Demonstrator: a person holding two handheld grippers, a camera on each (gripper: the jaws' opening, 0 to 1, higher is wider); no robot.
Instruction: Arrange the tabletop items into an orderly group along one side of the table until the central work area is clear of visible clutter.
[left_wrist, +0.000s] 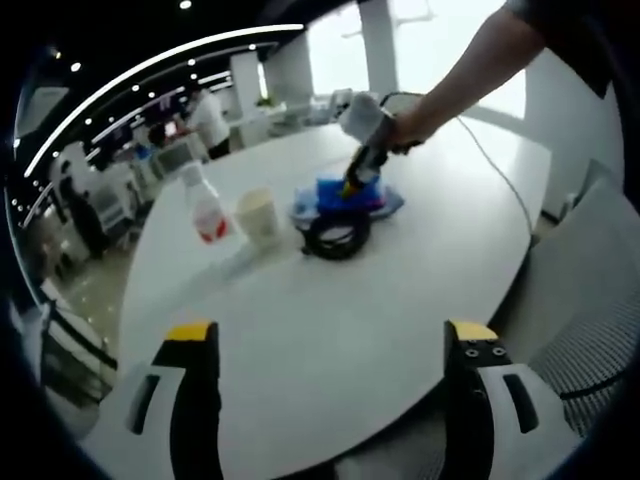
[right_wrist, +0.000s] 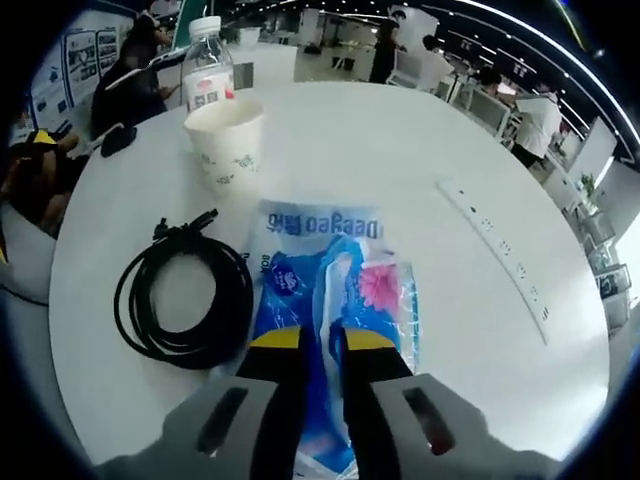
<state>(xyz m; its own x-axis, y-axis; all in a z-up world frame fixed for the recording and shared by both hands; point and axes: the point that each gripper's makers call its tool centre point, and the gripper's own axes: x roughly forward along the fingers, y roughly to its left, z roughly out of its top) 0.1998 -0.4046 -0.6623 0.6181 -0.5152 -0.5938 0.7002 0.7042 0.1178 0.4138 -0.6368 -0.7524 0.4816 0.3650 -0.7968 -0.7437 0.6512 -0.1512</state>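
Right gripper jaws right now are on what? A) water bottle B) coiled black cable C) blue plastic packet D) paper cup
C. In the right gripper view the right gripper has its jaws nearly together, pinching the near end of the blue plastic packet; the coiled black cable lies beside it untouched, and the paper cup and water bottle stand farther off.

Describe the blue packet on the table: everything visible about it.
The blue packet is a soft, glossy plastic pack lying flat on the white table, printed in blue and white with a pink flower patch and lettering at its far end. The right gripper has its jaws nearly closed, pinching a raised fold at the near end. A coiled black cable lies alongside it, and a paper cup stands beyond.
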